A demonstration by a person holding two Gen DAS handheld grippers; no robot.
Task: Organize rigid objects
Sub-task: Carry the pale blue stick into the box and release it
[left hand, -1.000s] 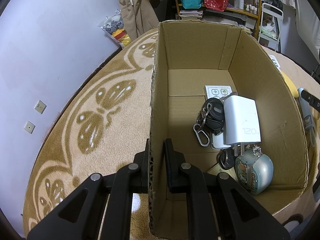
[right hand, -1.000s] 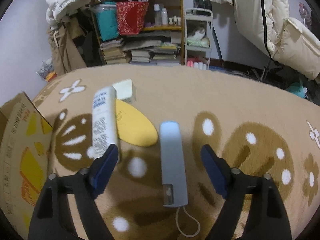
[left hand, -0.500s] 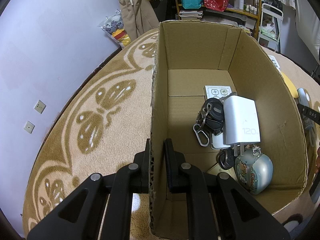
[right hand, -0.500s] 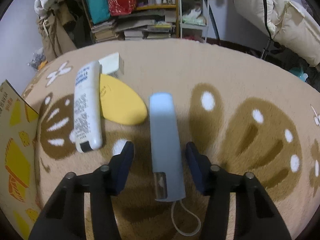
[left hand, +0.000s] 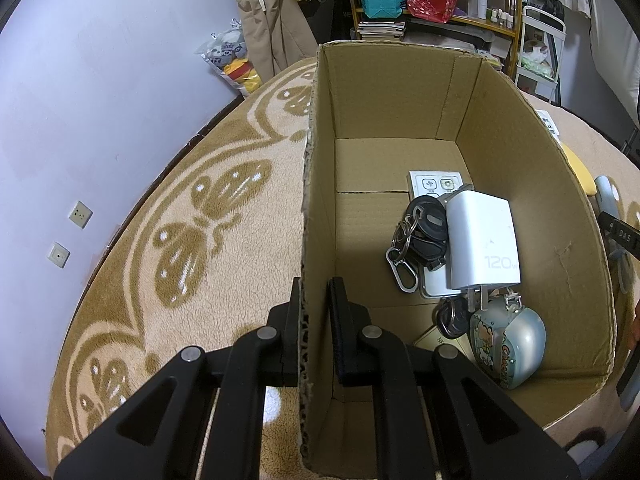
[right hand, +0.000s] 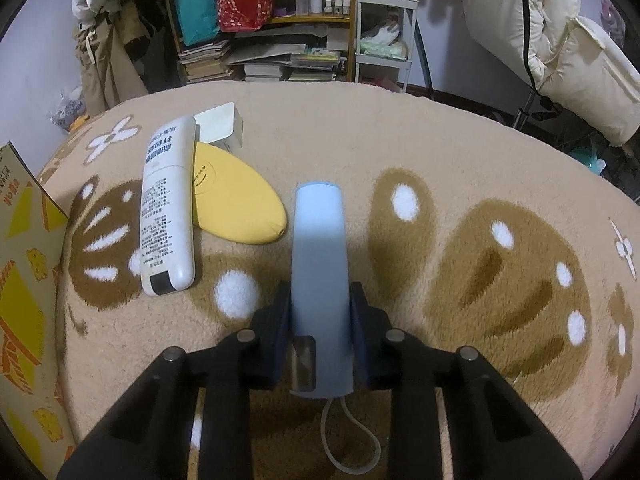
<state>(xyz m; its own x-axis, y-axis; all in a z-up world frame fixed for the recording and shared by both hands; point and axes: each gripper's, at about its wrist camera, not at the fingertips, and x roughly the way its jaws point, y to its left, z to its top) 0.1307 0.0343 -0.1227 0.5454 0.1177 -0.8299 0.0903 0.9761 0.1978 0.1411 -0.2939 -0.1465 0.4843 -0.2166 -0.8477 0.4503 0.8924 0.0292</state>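
While I hold both claws low over the rug, this is what I read off my two wrist views.

Left gripper (left hand: 314, 320): I have its jaws pinched together on the near left wall of the box (left hand: 308, 216); one finger sits outside the cardboard, the other inside.

Right gripper (right hand: 320, 316): its jaws have just been closing, and the pads now press both sides of the grey-blue case (right hand: 318, 264) near its lower end. I count that as clamped on the case.

Case: it lies lengthwise on the rug (right hand: 460, 152), pointing away from me, with a white cord loop (right hand: 352, 436) trailing from the near end. In the left view I see only its far tip past the box's right wall.

Box: open top, standing on the rug at my left. In the right view only a printed yellow and orange corner of it shows at the left edge.

Box contents: a white charger (left hand: 482, 244) marked 120W lies on a flat white remote (left hand: 436, 186); black keys on a ring with a carabiner (left hand: 424, 236) touch the charger's left side; a pale blue cartoon pouch (left hand: 510, 346) sits at the near right corner, just below the charger's prongs.

Loose on the rug: a white tube (right hand: 168, 208) lies left of the case and apart from it, overlapping a yellow oval case (right hand: 236, 200); a small white box (right hand: 218, 126) touches the tube's far end.
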